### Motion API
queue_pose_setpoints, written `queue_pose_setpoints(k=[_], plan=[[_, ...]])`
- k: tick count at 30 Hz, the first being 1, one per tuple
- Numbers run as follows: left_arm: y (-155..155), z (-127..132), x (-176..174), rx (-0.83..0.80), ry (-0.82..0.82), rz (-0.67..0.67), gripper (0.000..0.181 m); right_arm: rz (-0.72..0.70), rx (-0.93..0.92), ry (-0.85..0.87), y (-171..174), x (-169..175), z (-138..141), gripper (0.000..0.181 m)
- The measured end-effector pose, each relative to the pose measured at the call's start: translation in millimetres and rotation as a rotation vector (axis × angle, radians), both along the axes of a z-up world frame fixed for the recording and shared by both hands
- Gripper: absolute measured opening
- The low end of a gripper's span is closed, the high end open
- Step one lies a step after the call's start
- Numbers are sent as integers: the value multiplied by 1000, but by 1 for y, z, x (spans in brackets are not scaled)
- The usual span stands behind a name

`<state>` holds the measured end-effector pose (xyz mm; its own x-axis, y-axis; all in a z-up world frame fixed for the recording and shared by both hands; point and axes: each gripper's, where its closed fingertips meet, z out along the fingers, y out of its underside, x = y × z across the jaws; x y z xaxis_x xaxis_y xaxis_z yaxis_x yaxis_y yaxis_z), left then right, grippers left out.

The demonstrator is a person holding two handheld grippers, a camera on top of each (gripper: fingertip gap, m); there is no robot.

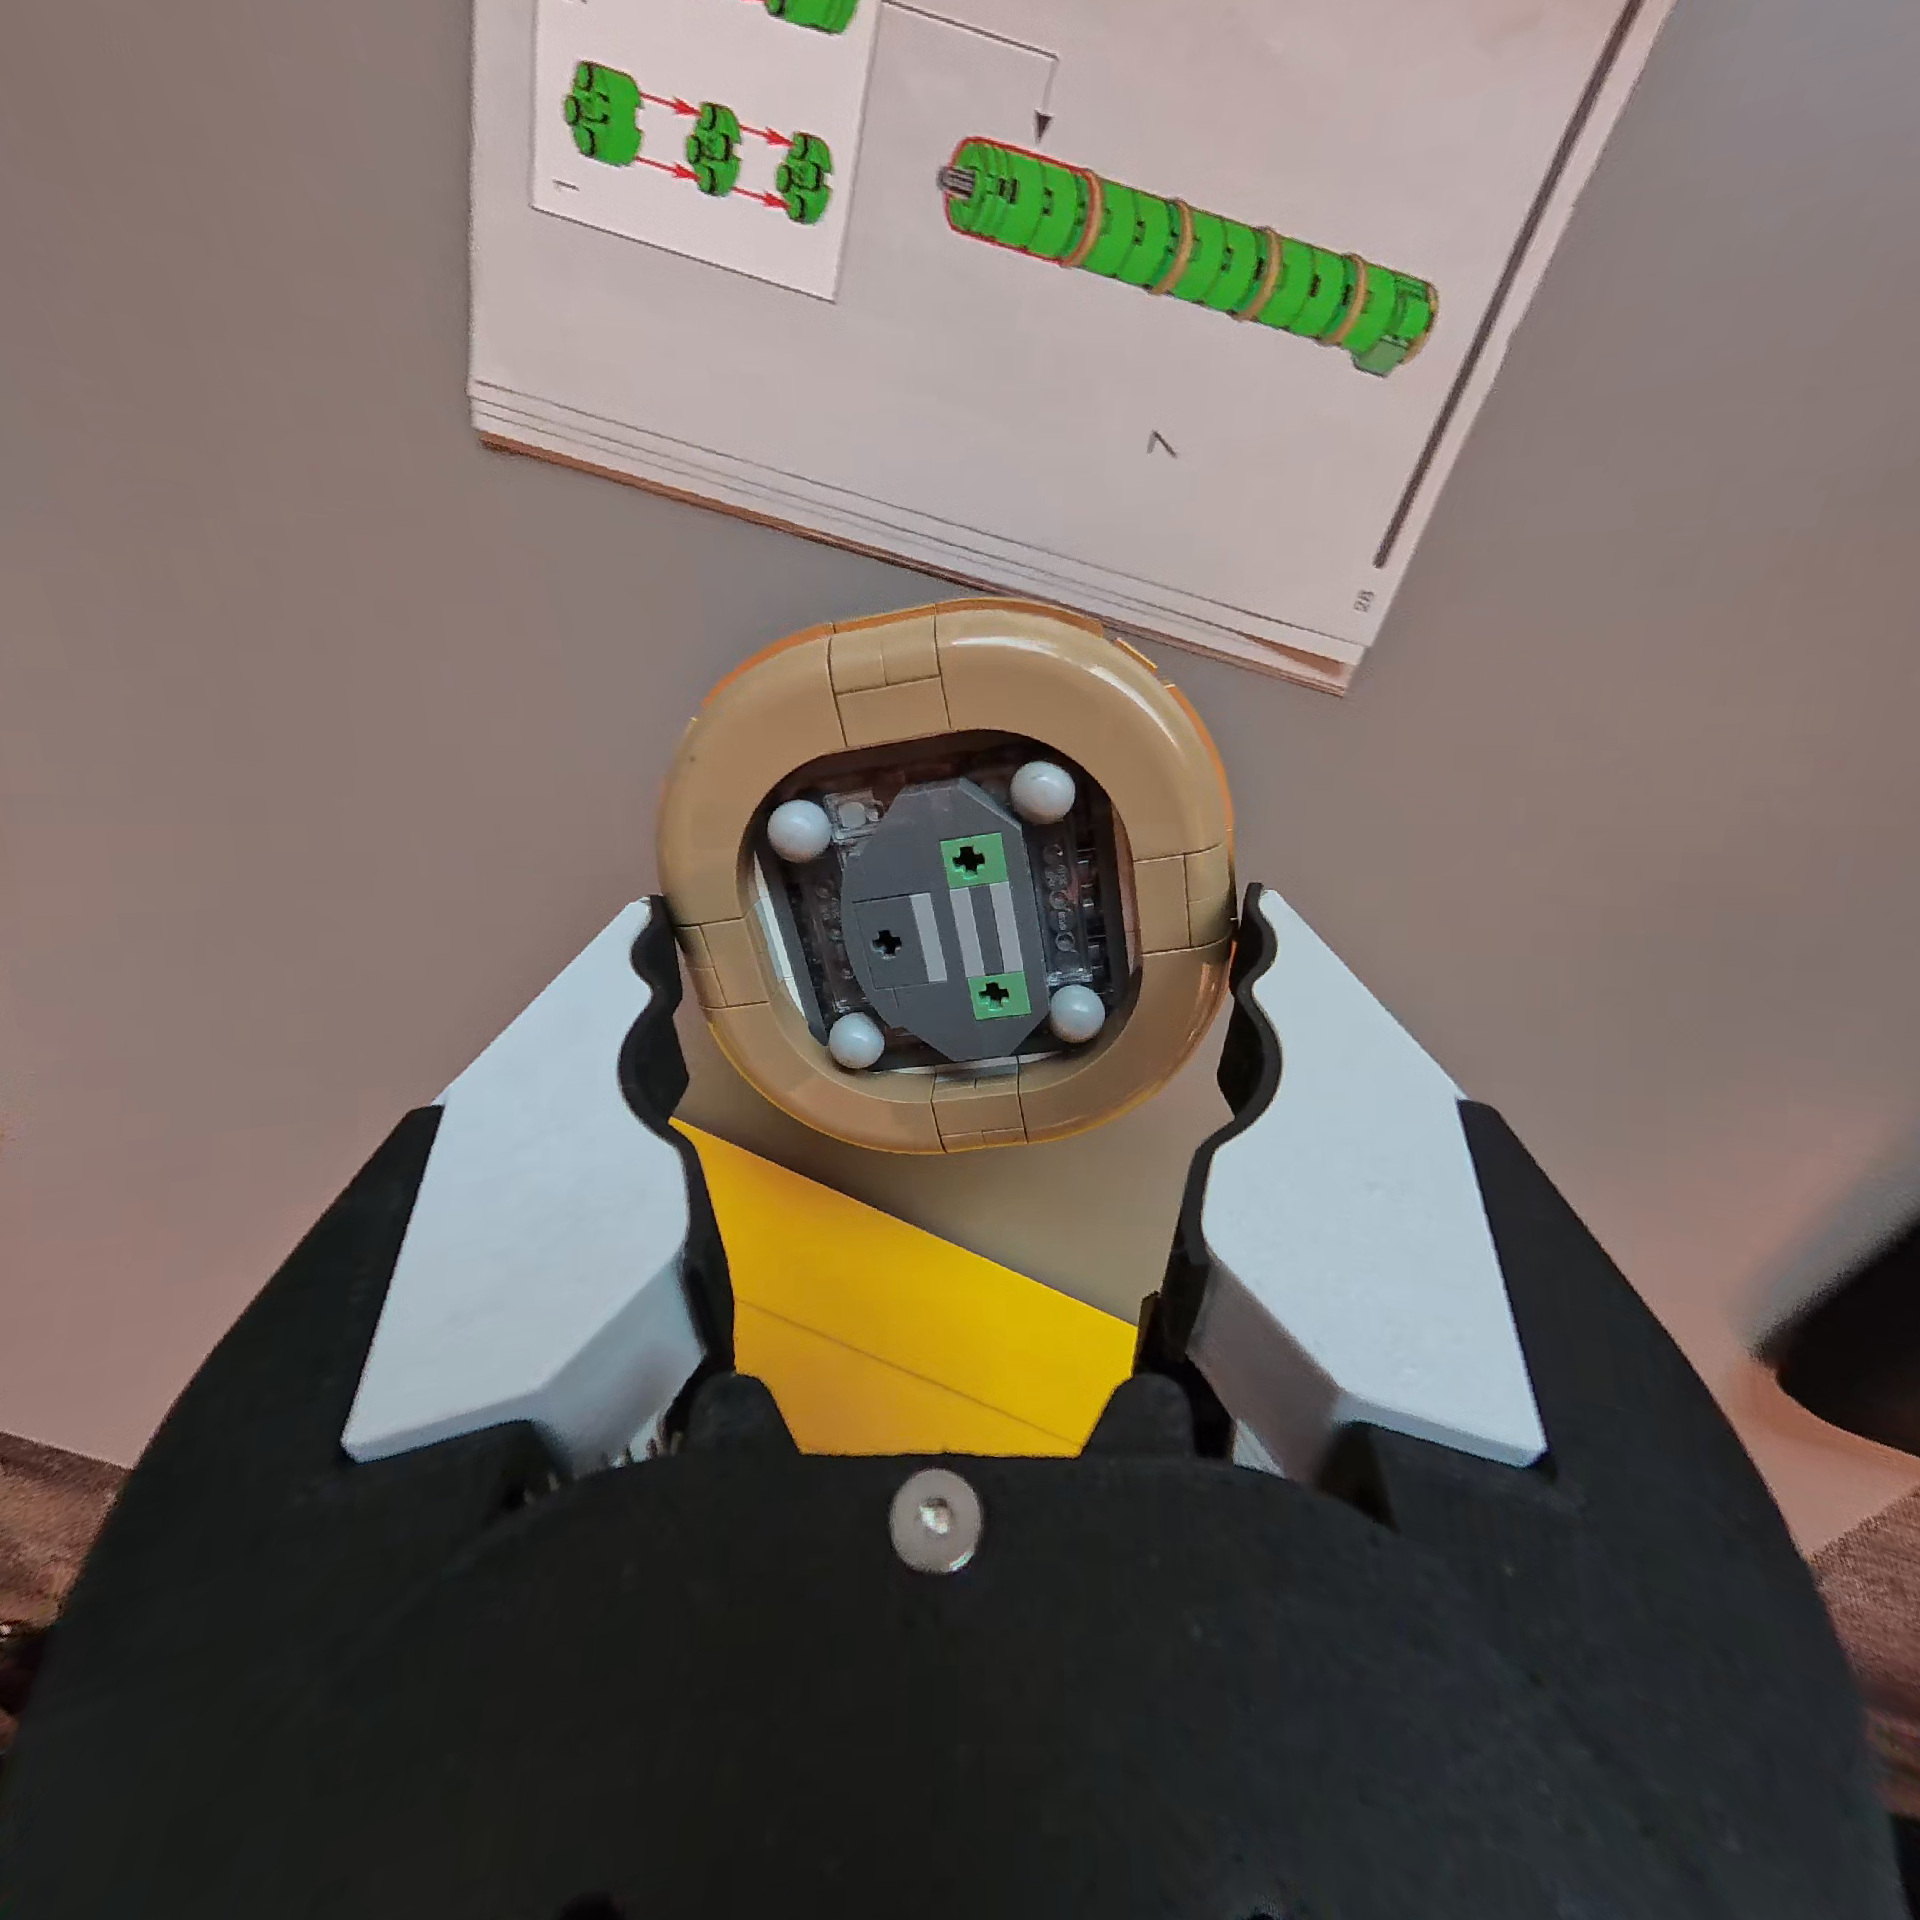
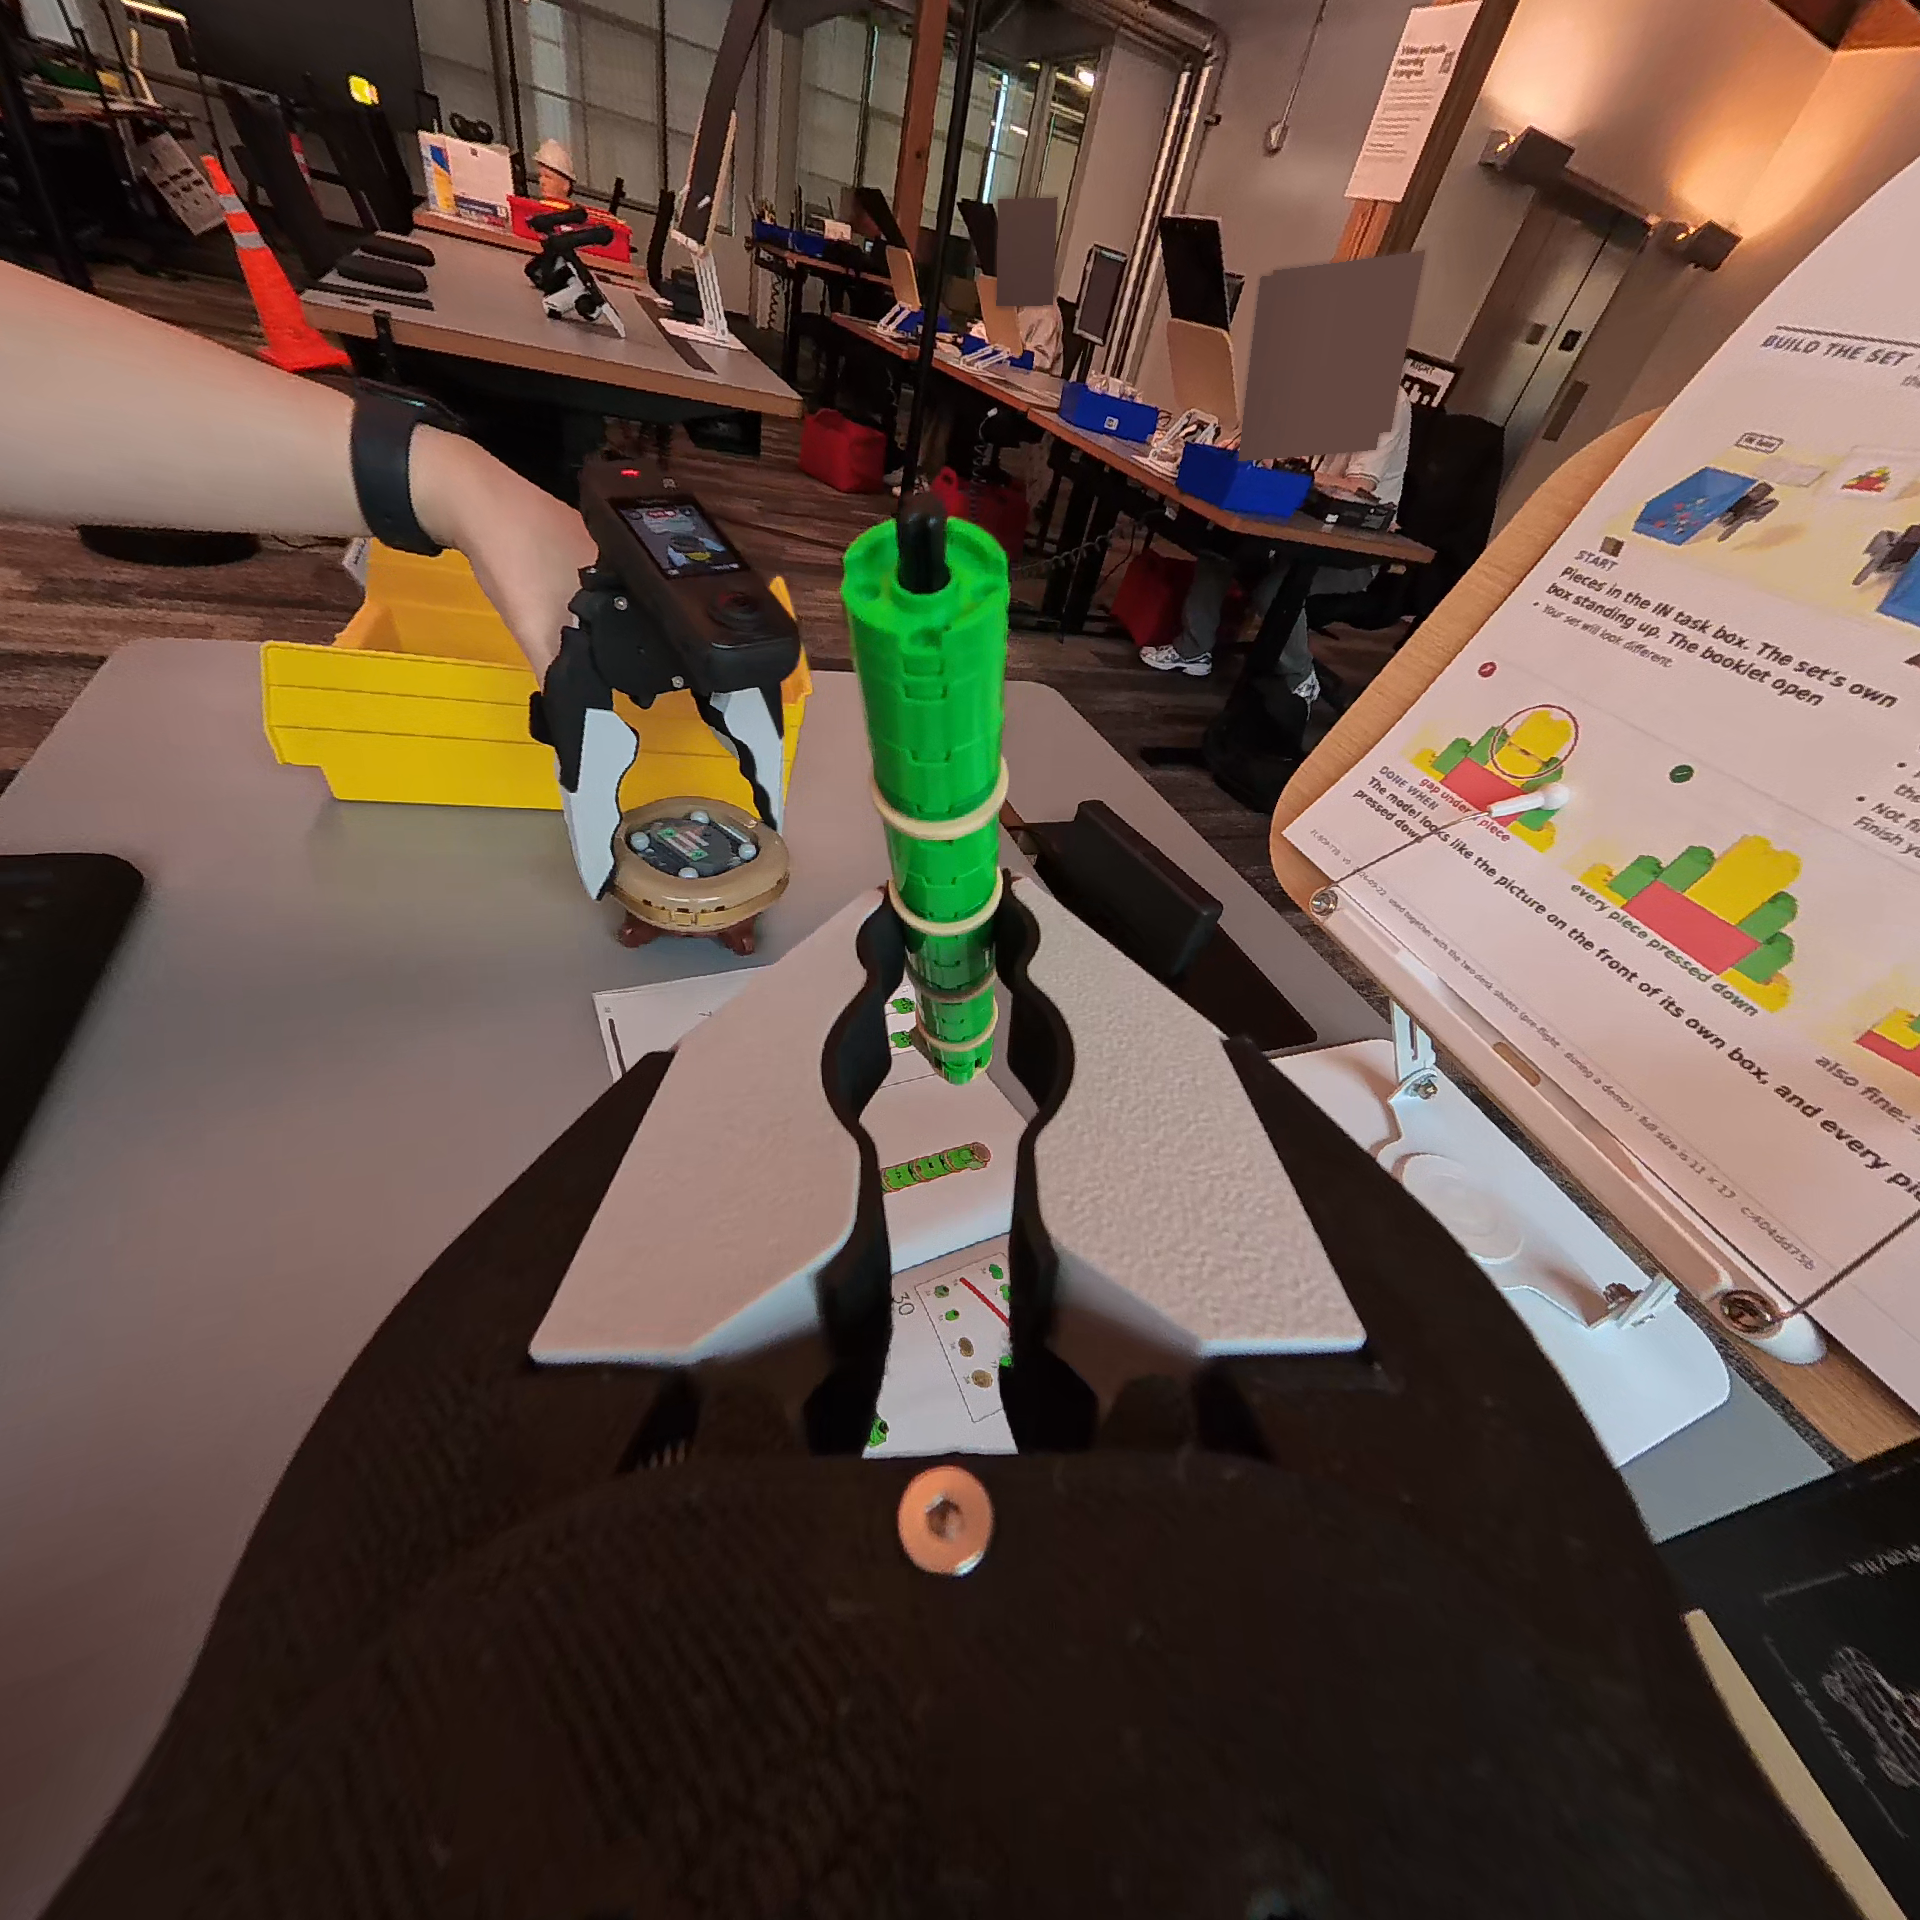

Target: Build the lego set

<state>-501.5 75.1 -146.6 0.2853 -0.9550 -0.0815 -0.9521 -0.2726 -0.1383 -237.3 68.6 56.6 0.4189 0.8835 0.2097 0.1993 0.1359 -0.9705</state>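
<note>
So the right gripper (image 2: 940, 997) is clamped on the lower end of a tall green lego column (image 2: 935, 790), which stands upright in the middle of the right wrist view with thin tan rings around it and a black axle (image 2: 921, 540) poking out of the top. Left of centre in that same view you can see the left gripper (image 2: 675, 831), held by a hand (image 2: 509, 582) with a black wristband, reaching down around a round tan lego base (image 2: 698, 864) that sits on dark red feet on the grey table (image 2: 312, 987). In the left wrist view the base fills the middle of the frame between the fingers; the left finger looks to touch its rim while the right one shows a thin gap, so I can't tell if it's really gripping. A yellow bin (image 2: 416, 727) sits behind that gripper, and the open instruction booklet (image 1: 1039, 364) lies along the top of the left wrist view.
</note>
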Motion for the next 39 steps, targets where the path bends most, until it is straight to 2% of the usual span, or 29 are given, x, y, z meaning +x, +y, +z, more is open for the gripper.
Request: queue_pose_setpoints(k=[19,32,36,39], plan=[[-75,0,9,-5,-7,-13,105,30,-25,-32,-2,-11,-11,16],[-102,1,43,13,-90,-16,105,43,-41,-57,-2,-15,-19,16],[-98,11,52,57,-199,11,112,45,-47,-62,-2,-16,-23,16],[-95,36,62,81,-349,63,119,44,-50,-64,0,-18,-26,16]])
